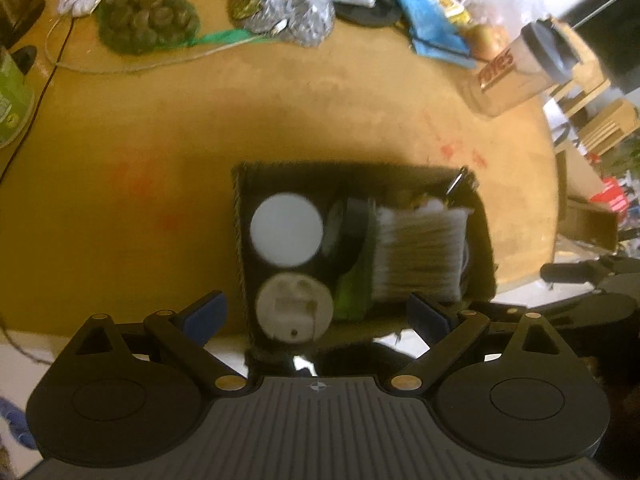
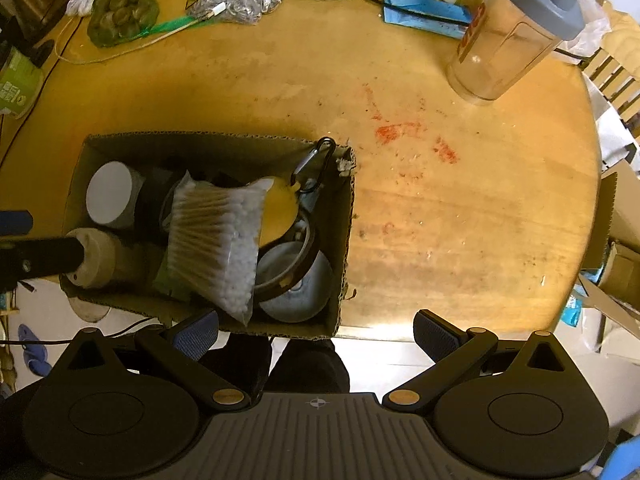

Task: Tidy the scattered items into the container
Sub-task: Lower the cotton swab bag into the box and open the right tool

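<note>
Both the left gripper (image 1: pixel 316 316) and right gripper (image 2: pixel 316 330) hung wide open and empty over the filled cardboard box (image 2: pixel 344 240) at the table's six-o'clock edge, suggesting packing was finishing, with next pickings only toward twelve o'clock.

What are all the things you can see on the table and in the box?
cardboard box: one, brown, at the table's near edge
bag of cotton swabs: one, clear with white tips, lying in the box
white-lidded jar: one, far left corner of the box
beige round container: one, near left corner of the box
carabiner: one, black, on the box's far right corner
shaker bottle: one, clear with grey lid, far right of the table
green net bag: one, round brown items inside, far left
blue packet: one, far edge
table: one, wooden, with red smears
left gripper: open, above the box
right gripper: open, empty
</note>
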The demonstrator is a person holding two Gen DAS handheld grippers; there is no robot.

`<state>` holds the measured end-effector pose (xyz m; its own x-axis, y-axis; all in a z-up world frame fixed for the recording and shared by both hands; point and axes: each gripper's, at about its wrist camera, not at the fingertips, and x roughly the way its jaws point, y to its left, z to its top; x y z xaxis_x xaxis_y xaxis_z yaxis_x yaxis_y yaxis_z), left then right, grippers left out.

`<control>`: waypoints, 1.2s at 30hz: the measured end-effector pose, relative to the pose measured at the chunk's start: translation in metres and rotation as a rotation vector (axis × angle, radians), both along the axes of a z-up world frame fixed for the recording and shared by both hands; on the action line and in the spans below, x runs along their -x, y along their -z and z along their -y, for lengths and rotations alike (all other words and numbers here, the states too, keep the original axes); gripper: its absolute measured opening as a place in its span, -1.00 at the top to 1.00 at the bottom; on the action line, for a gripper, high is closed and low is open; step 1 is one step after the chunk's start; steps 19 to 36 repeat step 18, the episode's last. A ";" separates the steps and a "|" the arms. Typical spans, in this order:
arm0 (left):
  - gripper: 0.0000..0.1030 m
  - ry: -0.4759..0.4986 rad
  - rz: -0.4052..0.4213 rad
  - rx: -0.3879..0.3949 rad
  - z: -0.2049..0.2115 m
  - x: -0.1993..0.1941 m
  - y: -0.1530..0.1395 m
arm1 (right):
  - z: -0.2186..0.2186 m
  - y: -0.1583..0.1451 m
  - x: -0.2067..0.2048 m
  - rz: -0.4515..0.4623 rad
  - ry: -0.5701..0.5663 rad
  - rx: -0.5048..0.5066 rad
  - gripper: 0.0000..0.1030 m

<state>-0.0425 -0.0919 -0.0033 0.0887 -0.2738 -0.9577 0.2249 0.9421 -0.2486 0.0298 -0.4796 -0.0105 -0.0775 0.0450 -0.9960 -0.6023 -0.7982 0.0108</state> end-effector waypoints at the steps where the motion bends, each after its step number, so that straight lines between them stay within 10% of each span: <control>1: -0.91 -0.001 -0.008 -0.011 0.000 0.002 0.000 | 0.000 0.001 0.000 0.001 -0.001 0.006 -1.00; 13: -0.93 -0.035 -0.164 -0.054 -0.003 0.014 0.017 | 0.002 0.010 0.001 0.010 -0.039 0.053 -1.00; 36: -1.00 -0.071 -0.174 -0.022 -0.006 0.014 0.017 | 0.004 0.008 -0.001 0.019 -0.062 0.044 -1.00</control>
